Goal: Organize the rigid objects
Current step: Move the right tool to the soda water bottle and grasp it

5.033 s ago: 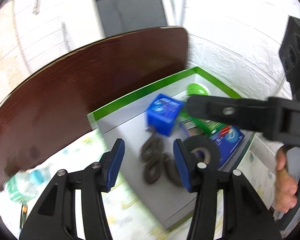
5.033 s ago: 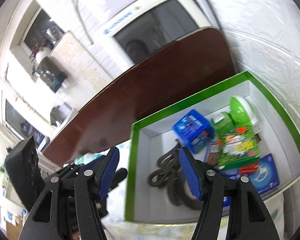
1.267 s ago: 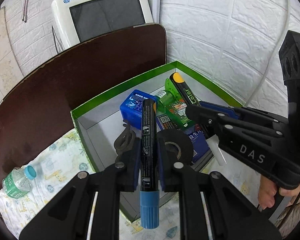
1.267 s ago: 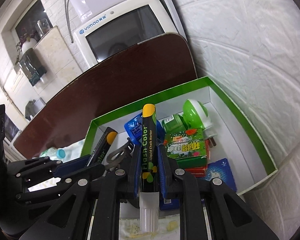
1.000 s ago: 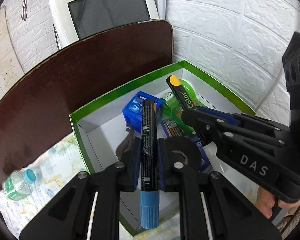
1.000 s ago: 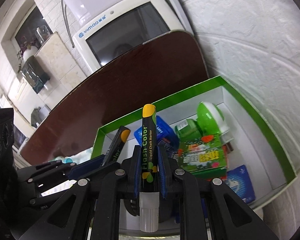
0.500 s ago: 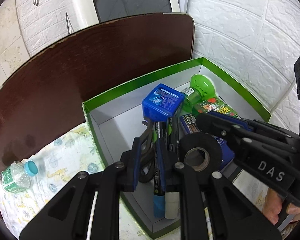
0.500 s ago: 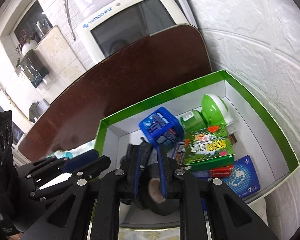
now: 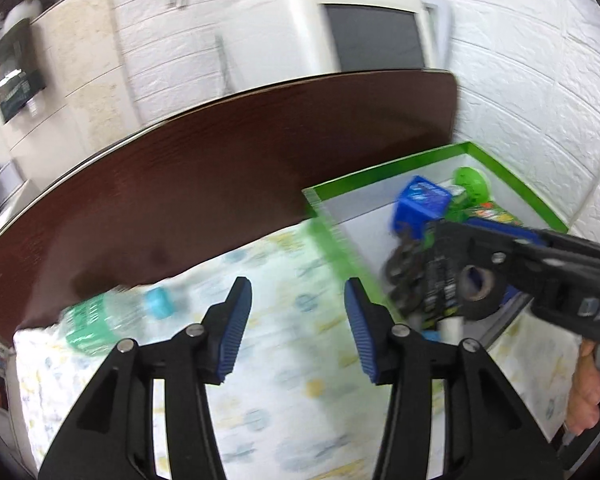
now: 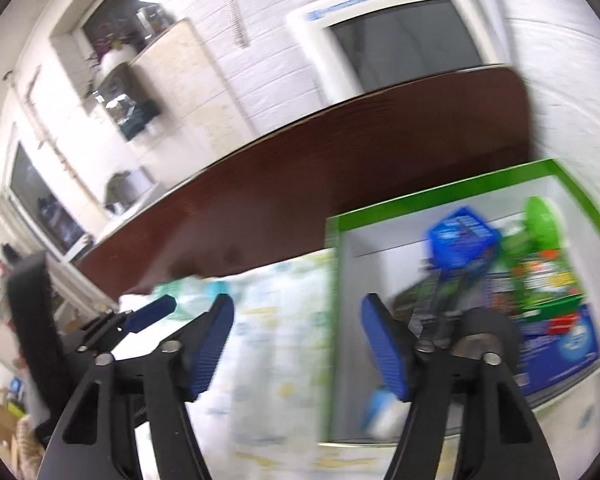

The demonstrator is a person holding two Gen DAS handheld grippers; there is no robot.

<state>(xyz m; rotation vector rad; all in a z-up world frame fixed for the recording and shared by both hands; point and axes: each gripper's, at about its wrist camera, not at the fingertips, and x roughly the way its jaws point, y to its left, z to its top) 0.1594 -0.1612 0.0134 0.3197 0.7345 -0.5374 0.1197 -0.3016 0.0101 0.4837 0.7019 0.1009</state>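
A white cardboard box with a green rim (image 10: 432, 204) sits at three o'clock on the patterned cloth. Inside lie a blue cube-shaped carton (image 10: 462, 236) toward twelve, a green round-capped bottle (image 10: 542, 222) at one, two dark markers (image 9: 440, 280) and a black tape roll (image 9: 476, 290) near six, blurred.

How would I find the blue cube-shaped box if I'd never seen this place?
Look for the green-rimmed box against the white wall. The blue cube-shaped box sits toward its back, left of the round green thing. Nothing else there is blue and blocky.
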